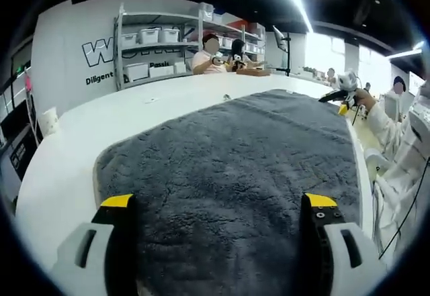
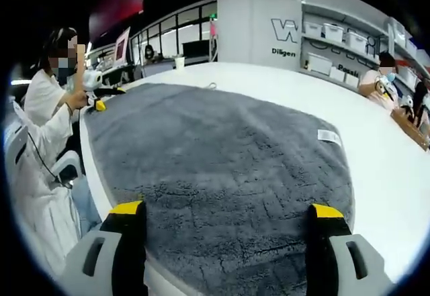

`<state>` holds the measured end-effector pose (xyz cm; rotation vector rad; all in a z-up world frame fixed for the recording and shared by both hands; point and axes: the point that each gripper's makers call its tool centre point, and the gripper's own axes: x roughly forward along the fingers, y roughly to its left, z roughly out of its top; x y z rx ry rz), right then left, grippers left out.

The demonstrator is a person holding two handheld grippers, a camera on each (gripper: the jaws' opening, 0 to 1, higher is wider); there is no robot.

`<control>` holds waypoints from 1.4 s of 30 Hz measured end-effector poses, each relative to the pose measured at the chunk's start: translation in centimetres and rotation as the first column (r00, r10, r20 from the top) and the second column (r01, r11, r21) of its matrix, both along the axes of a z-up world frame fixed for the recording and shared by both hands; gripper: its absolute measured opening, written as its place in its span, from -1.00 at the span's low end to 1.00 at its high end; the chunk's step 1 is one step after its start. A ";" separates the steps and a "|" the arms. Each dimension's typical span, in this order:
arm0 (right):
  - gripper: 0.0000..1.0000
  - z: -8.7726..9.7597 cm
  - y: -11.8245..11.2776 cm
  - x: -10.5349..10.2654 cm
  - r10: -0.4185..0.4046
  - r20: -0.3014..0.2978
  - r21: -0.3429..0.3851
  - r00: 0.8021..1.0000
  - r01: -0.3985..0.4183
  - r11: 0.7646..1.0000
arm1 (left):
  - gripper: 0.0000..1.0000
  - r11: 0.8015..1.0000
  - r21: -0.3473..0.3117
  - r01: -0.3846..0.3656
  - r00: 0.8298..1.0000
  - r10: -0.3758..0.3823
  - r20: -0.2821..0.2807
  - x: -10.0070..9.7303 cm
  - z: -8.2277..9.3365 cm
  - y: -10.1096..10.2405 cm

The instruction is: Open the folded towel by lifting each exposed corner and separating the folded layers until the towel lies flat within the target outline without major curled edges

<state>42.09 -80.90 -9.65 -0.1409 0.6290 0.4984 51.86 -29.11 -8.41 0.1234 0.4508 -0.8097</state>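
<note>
Left hand-held gripper: jaws spread wide and released, yellow-tipped, grasping nothing, poised over the near edge of the grey towel. The towel lies spread ahead of the jaws on the white counter. Right hand-held gripper: jaws likewise apart and released above the towel's near edge, with the white label ahead and to the right. Shelving stands beyond the counter.
</note>
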 end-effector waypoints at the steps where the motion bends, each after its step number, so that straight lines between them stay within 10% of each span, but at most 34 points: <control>1: 0.99 0.1 0.0 0.0 -0.002 0.001 0.006 1.000 0.002 1.000 | 0.99 0.998 -0.055 -0.013 1.000 0.012 -0.013 -0.1 0.6 0.0; 5: 0.99 0.5 -0.4 -0.2 -0.022 0.002 0.005 1.000 0.022 1.000 | 0.99 0.987 -0.154 -0.042 0.999 0.047 0.026 -0.5 3.2 0.2; 15: 0.99 3.2 -1.7 -3.1 -0.077 0.023 -0.029 0.997 0.078 0.997 | 0.99 0.984 -0.155 -0.088 0.994 0.097 0.053 -4.7 6.6 0.6; 26: 0.99 5.5 -0.6 -7.2 -0.085 0.079 -0.025 0.993 0.087 0.996 | 0.99 0.982 0.091 -0.165 0.986 0.163 0.025 -11.8 5.1 2.4; 42: 0.99 6.1 0.1 -9.4 -0.083 0.089 -0.047 0.993 0.088 0.995 | 0.98 0.963 0.067 -0.260 0.965 0.261 -0.003 -15.4 3.3 6.0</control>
